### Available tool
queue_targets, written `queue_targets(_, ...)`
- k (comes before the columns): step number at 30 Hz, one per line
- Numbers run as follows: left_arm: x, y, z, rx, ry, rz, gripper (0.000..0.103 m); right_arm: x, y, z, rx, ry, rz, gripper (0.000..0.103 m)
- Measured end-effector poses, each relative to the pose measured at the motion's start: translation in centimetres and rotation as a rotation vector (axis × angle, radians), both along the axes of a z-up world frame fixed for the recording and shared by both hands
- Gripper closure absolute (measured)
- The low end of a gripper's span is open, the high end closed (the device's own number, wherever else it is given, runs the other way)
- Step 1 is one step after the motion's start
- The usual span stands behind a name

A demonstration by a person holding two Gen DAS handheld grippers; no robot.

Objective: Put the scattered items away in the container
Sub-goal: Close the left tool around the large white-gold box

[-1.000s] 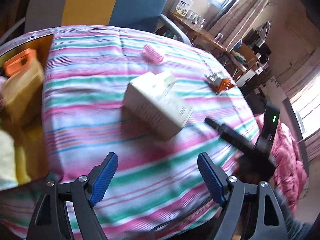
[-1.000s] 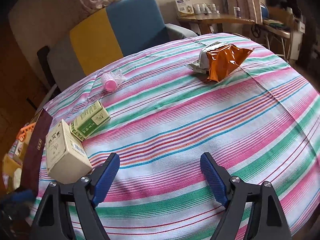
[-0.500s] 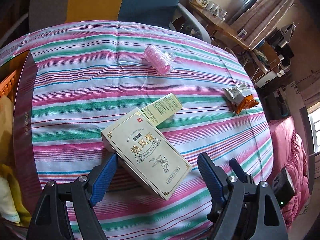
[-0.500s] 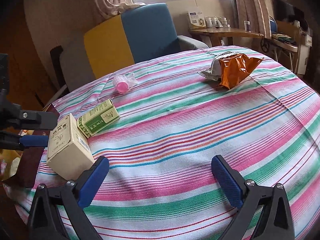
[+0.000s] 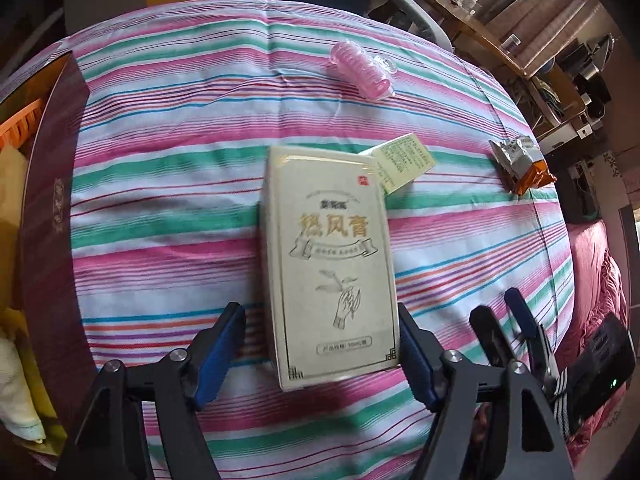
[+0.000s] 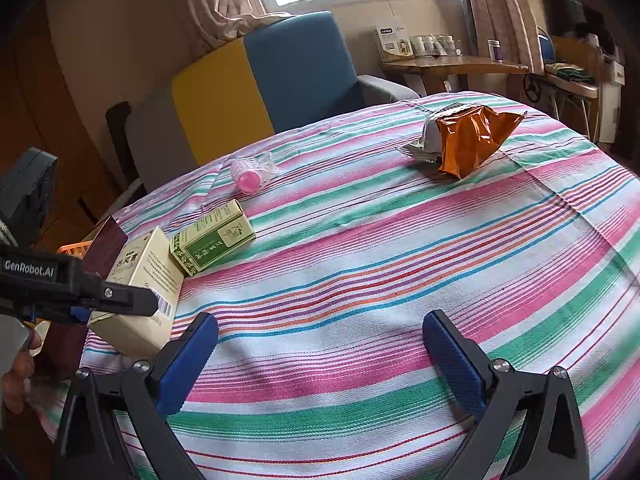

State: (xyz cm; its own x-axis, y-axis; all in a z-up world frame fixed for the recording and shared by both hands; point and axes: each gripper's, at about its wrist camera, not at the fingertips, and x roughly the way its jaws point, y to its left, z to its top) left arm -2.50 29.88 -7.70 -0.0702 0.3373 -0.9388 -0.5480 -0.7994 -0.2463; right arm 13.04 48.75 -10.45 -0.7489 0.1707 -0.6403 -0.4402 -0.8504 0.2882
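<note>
Lying on the table (image 6: pixel 400 280): large box (image 5: pixel 332 256) at centre; small box (image 5: pixel 404 160) touching its far right corner; roller (image 5: pixel 362 70) behind; snack packet (image 5: pixel 524 164) far right; container (image 5: pixel 44 216) left of the large box.

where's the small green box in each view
Left wrist: the small green box lies right of centre in the upper half, peeking from behind the far right corner of the cream box.
Right wrist: it lies left of centre, just right of the cream box.
Shared landmark: the pink hair roller, farther back on the striped tablecloth.
</note>
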Motion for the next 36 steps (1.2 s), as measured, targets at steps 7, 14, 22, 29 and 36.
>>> queue_targets(7, 3.8, -3.6, 0.7, 0.032, 0.077, -0.092, 0.049, -0.6, -0.8, 0.0, 0.051, -0.063, 0.002, 0.0)
queue_targets(14, 6.0, -5.7, 2.1, 0.148, 0.135, -0.127, 0.038, -1.6, -1.6, 0.0, 0.11, -0.164, 0.024, 0.0)
queue_targets(22, 6.1, -7.3, 1.2, 0.197, 0.113, -0.102, 0.036, -6.7, 0.0, 2.6, 0.004, -0.194, 0.08, 0.014)
queue_targets(29, 5.5, -8.0, 1.3, 0.22, 0.122, -0.098, 0.035, -16.9, 0.3, 4.9, -0.03, -0.253, 0.197, 0.018)
queue_targets(36, 5.1, -8.3, 0.9, 0.224, 0.114, -0.105, 0.035, -21.0, -0.4, 1.1, 0.003, -0.52, 0.261, 0.023)
